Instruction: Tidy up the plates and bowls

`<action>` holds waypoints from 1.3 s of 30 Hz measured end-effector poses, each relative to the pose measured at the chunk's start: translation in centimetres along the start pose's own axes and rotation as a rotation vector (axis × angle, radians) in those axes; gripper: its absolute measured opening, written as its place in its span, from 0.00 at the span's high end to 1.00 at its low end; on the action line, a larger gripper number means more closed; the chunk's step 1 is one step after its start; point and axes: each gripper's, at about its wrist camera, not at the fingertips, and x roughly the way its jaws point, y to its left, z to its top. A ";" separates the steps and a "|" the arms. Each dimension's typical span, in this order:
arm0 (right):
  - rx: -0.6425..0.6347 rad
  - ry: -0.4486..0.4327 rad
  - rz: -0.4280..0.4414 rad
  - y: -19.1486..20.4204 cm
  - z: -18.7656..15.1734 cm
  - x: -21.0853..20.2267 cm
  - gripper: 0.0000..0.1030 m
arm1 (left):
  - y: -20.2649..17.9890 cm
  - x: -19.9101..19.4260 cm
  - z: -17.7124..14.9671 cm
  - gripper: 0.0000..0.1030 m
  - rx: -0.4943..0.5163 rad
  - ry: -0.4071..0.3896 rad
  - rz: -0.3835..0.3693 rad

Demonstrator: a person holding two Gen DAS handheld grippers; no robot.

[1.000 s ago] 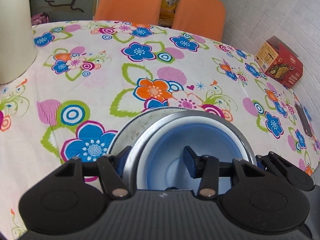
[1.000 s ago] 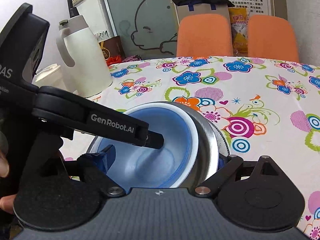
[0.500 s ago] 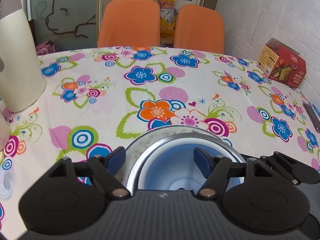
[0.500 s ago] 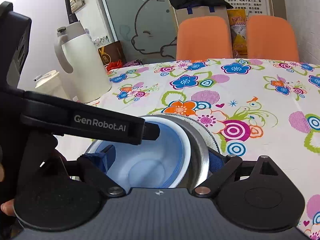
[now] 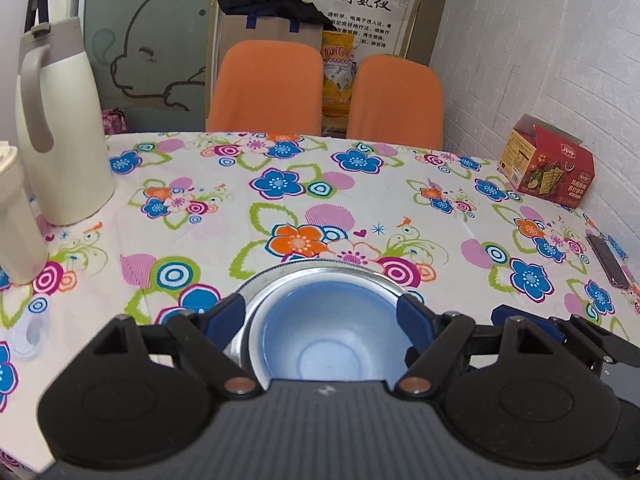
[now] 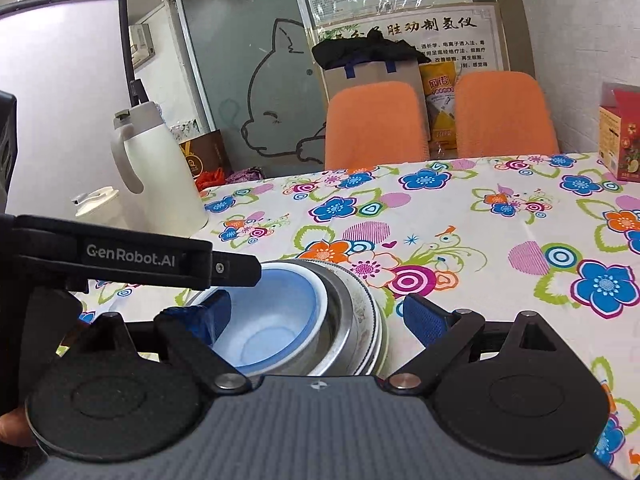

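Left wrist view shows us the stack we are sorting: a blue bowl [image 5: 324, 336] nested in a steel bowl [image 5: 320, 274], which sits on a patterned plate [image 6: 370, 320] on the flowered tablecloth [image 5: 224, 240]. Our left gripper [image 5: 322, 314] has its jaws spread wide apart, one blue pad on either side of the stack, and we cannot tell whether the pads touch the steel rim.

From the right wrist view, our right gripper [image 6: 318, 316] is also wide open. Its left pad sits over the blue bowl's inner wall, its right pad hangs clear of the plate's edge, above the cloth. The left gripper's black arm, printed GenRobot.AI, crosses in front and hides the near left rim of the bowls.

Around us stand a cream jug [image 5: 56, 132] at the far left, with a smaller white cup [image 5: 18, 220] nearer. A red snack box [image 5: 548, 166] is by the brick wall on the right, a dark phone [image 5: 608, 260] lies near the right edge, and two orange chairs [image 5: 266, 88] stand behind the table.
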 end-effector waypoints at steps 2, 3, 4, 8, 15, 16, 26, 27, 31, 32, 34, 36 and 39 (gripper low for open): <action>0.006 -0.026 -0.013 -0.3 -0.2 -1.2 0.22 | -0.6 -1.1 -0.5 0.23 -0.005 -0.017 -0.001; 0.011 -0.043 -0.024 -0.4 -0.3 -2.0 0.22 | -1.0 -1.6 -0.7 0.23 -0.006 -0.026 -0.002; 0.015 -0.057 -0.032 -0.6 -0.4 -2.7 0.22 | -1.4 -2.2 -1.1 0.23 -0.008 -0.037 -0.003; 0.035 -0.113 -0.079 -1.5 -1.1 -5.4 0.22 | -3.1 -4.0 -2.4 0.23 -0.003 -0.071 0.004; 0.029 -0.184 -0.186 -2.8 -3.2 -9.0 0.22 | -6.2 -6.4 -5.1 0.22 0.014 -0.127 0.034; 0.035 -0.189 -0.199 -3.0 -3.6 -9.4 0.22 | -6.6 -6.8 -5.7 0.22 0.019 -0.137 0.045; 0.127 -0.222 -0.302 -3.8 -7.7 -13.9 0.21 | -9.9 -10.5 -12.3 0.22 0.045 -0.185 0.067; 0.124 -0.219 -0.313 -3.6 -8.1 -14.4 0.21 | -10.2 -11.0 -12.9 0.22 0.048 -0.186 0.061; 0.133 -0.263 -0.318 -3.3 -9.3 -17.1 0.21 | -10.9 -13.2 -15.0 0.22 0.068 -0.208 0.043; 0.130 -0.276 -0.321 -3.1 -9.5 -17.6 0.21 | -11.0 -13.7 -15.4 0.22 0.072 -0.218 0.042; 0.122 -0.288 -0.331 -2.9 -9.9 -18.2 0.21 | -11.1 -14.3 -16.2 0.21 0.079 -0.230 0.045; 0.125 -0.278 -0.322 -3.0 -10.4 -18.4 0.21 | -11.2 -14.4 -16.6 0.21 0.074 -0.231 0.048; 0.116 -0.254 -0.324 -2.7 -11.4 -18.7 0.21 | -11.1 -14.3 -16.9 0.21 0.063 -0.222 0.043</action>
